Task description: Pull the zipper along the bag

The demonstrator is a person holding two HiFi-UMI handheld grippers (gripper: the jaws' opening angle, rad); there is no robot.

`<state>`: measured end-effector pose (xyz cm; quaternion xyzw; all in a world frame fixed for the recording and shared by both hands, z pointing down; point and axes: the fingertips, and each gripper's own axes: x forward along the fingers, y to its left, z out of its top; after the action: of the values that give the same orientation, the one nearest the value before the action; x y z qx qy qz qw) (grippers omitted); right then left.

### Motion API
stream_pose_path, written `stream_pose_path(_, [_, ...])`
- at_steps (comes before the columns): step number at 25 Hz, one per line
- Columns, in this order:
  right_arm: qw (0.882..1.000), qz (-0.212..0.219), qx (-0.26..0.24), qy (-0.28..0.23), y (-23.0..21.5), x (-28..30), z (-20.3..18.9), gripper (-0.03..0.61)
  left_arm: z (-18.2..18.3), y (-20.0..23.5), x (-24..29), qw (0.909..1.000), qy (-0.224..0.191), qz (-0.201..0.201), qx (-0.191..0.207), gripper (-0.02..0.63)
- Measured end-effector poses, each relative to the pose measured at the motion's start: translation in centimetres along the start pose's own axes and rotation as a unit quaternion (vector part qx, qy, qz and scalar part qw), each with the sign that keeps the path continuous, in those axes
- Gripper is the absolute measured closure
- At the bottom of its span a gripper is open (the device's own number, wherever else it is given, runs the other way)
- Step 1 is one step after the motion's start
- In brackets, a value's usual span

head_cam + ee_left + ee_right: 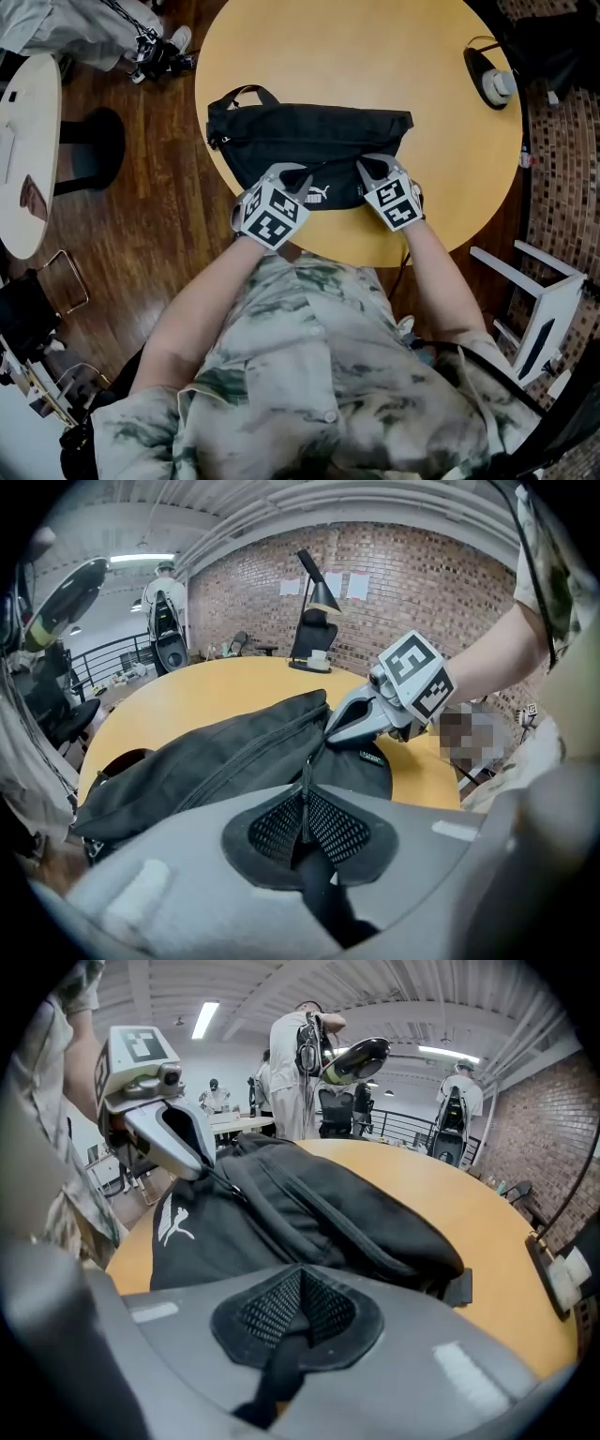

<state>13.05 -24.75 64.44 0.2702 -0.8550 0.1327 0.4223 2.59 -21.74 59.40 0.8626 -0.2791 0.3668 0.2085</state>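
Left gripper (305, 829) is pinching the zipper pull (304, 789), right gripper (292, 1312) clamping the bag (309, 141) mid-frame; a steady leftward drag is probably coming.

Both bare forearms reach forward, bringing the two tools near each other, side by side. The left tool (296, 177) has its jaws closed on a thin zipper pull (304, 797). The right tool (371, 170) pinches black bag fabric (279, 1358).

Open table (328, 56) beyond the bag (309, 141); lamp (480, 67) at right.
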Motion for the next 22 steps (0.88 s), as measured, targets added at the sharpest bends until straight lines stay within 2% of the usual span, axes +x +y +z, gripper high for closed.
stream_pose_path(22, [0.995,-0.066,0.021,0.070,-1.0,0.0,-0.8,0.572,-4.5,5.4,-4.9,0.9985,-0.040,-0.034,-0.019,0.591])
